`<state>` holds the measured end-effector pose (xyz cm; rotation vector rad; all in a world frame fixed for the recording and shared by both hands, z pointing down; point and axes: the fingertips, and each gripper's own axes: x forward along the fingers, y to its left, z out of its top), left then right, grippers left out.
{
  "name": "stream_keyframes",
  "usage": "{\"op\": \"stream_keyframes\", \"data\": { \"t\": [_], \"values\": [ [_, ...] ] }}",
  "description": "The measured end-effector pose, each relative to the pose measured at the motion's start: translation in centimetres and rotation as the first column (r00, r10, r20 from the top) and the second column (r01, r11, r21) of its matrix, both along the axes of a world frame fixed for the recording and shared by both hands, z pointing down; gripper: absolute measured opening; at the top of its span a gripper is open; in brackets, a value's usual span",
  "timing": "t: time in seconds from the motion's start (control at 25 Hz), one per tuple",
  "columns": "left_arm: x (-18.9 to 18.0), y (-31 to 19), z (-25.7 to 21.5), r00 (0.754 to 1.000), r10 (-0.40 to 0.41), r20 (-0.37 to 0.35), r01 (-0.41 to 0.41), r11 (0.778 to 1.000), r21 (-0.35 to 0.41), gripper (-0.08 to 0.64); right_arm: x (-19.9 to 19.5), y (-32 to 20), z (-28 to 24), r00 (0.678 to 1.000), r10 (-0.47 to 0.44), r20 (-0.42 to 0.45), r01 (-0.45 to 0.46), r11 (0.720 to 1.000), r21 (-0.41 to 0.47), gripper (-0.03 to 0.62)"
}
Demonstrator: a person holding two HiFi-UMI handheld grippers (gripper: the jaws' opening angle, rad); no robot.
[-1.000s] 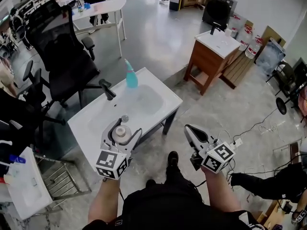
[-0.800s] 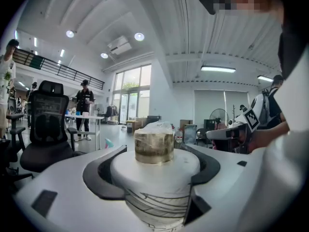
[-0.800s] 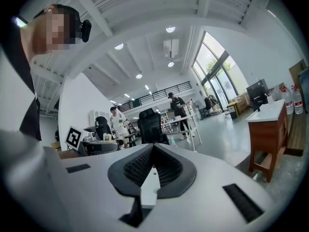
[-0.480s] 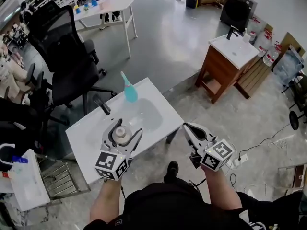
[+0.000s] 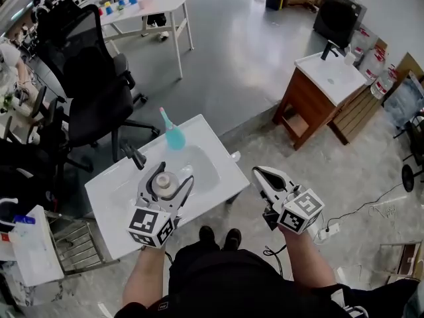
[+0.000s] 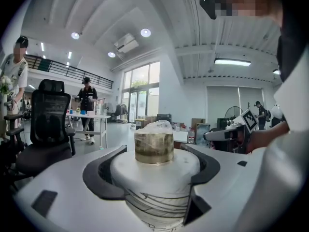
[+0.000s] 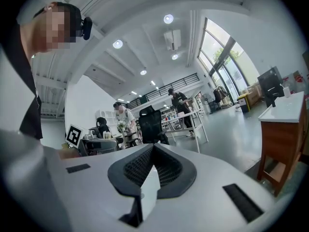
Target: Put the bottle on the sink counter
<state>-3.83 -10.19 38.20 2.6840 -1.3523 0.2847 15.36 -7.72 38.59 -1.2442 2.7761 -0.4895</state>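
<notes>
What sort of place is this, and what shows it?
Probably an open lab or workshop hall, not a bathroom: a white sink counter stands free on bare floor, a wooden vanity sink stands further off, and black office chairs sit nearby.

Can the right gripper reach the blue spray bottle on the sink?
Probably yes. The right gripper is empty, fingers shut, beside the sink counter, and nothing stands between it and the blue spray bottle; it would need to open first.

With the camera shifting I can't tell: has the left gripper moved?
Yes. The left gripper, shut on the bottle, has gone farther in over the sink, nearer its faucet.
</notes>
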Motion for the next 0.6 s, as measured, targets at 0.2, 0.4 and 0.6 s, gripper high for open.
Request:
{"op": "stream_keyframes", "data": {
  "t": [0.2,0.4,0.6],
  "values": [
    [-1.2,-2.3,-0.2,1.0,0.012,-0.023,-0.011,1.0,0.006,0.336,-1.7,-2.3,-0.7,1.0,0.009,-0.01,-0.009,1.0,0.006,0.014],
    [-3.1,-4.0,-0.2,0.999,0.048,-0.018,-0.047,0.998,0.031,0.336,-4.7,-4.4,-1.1,0.999,0.029,-0.027,-0.029,1.0,0.007,0.014],
    [-4.4,-5.4,0.4,0.998,0.066,-0.022,-0.065,0.997,0.032,0.336,-7.7,-6.2,-0.7,0.999,0.017,-0.032,-0.017,1.0,-0.004,0.014]
  ]
}}
